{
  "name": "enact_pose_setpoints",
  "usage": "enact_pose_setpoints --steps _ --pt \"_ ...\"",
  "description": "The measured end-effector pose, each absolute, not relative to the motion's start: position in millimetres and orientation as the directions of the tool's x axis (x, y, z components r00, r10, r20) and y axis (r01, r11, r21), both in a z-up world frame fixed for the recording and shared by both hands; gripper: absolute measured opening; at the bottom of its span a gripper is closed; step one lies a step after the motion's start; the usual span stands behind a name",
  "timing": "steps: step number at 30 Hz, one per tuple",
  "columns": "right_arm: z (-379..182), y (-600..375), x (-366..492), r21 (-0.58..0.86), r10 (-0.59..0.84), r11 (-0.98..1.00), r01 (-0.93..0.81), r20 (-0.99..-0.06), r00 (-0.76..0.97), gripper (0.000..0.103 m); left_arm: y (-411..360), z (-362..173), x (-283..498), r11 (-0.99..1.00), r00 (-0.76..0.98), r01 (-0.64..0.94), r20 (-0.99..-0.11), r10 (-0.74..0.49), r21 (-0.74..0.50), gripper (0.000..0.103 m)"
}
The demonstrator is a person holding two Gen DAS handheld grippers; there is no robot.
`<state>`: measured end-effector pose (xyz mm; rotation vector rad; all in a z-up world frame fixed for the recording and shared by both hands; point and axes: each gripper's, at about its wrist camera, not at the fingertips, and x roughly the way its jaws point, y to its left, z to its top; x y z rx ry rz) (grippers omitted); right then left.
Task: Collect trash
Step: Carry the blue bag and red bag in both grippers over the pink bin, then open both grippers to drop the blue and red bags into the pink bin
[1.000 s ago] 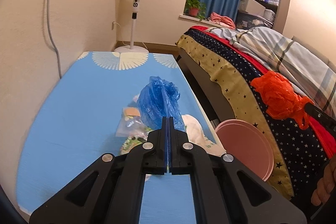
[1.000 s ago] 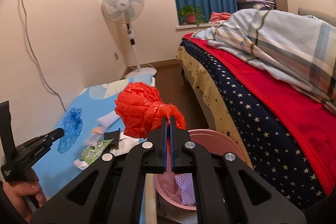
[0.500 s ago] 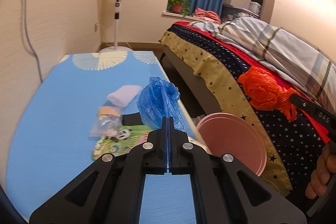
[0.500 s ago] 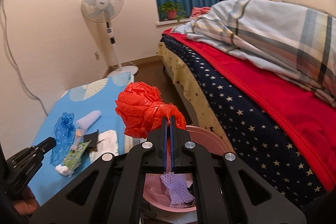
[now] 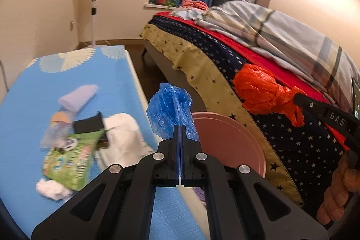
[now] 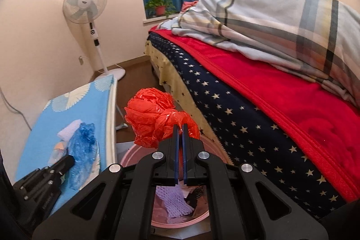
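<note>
My left gripper (image 5: 180,127) is shut on a crumpled blue plastic bag (image 5: 171,114) and holds it at the table's right edge, beside the pink bin (image 5: 227,145). My right gripper (image 6: 179,126) is shut on a crumpled red plastic bag (image 6: 155,118) and holds it over the pink bin (image 6: 180,220), which contains purple foam netting (image 6: 173,204) and other scraps. The red bag (image 5: 261,91) and right gripper (image 5: 299,97) also show in the left wrist view. The blue bag (image 6: 83,145) and left gripper (image 6: 68,160) show in the right wrist view.
On the blue-covered table (image 5: 33,93) lie a green snack wrapper (image 5: 72,156), white tissues (image 5: 121,132), a purple foam piece (image 5: 78,97), a black scrap (image 5: 88,124) and a clear wrapper (image 5: 54,127). A bed (image 6: 258,82) stands on the right, a standing fan (image 6: 85,3) at the back.
Both grippers have moved towards the pink bin with their bags. The left gripper has swung right to the table's edge. The right gripper has tipped down over the bin.
</note>
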<state>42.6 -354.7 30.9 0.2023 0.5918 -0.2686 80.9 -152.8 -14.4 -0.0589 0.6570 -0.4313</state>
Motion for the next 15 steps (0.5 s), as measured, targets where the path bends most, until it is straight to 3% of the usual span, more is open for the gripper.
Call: enact_pose_setpoints --steps 15 --pt "18 -365 51 0.063 -0.270 0.924 0.377 -0.590 0.761 0.003 -192 -39 94 0.882 0.645 0.424 -0.616 -0.453 -0.205 0.000"
